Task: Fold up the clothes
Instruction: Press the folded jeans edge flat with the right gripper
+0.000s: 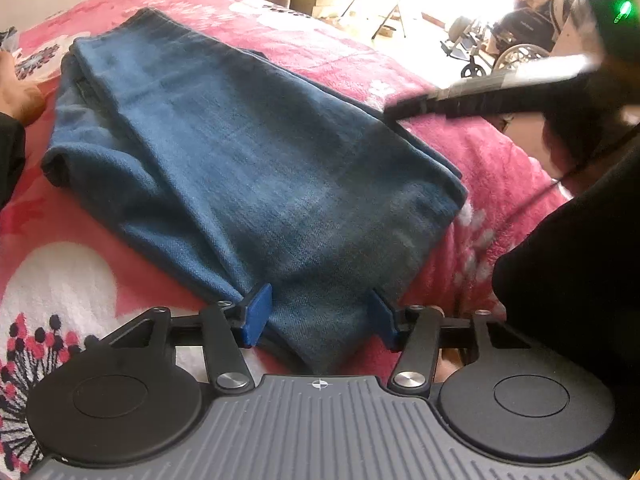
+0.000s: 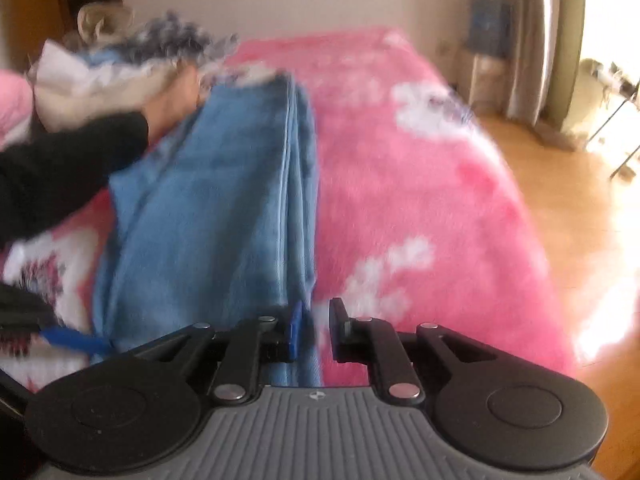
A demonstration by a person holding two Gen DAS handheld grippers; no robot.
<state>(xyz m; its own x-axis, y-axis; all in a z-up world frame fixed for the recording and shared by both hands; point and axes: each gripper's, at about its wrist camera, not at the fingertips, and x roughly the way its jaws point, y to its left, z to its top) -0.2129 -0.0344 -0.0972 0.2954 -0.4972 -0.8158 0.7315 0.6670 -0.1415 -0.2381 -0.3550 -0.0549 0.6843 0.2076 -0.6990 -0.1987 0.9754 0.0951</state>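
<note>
Left wrist view: my left claw (image 1: 318,316) stands open, its blue pads straddling the near end of the blue garment (image 1: 248,168), which lies folded lengthwise on the pink bed (image 1: 500,184). My right claw (image 2: 316,328) is nearly shut; a thin edge of the cloth sits between its pads, though blur hides whether it truly grips. I judge a further fold is in hand: both claws need a firm pinch on this near end before lifting it toward the far end. Only the right wrist view shows a hand (image 2: 172,104) by piled clothes (image 2: 100,72) beyond.
</note>
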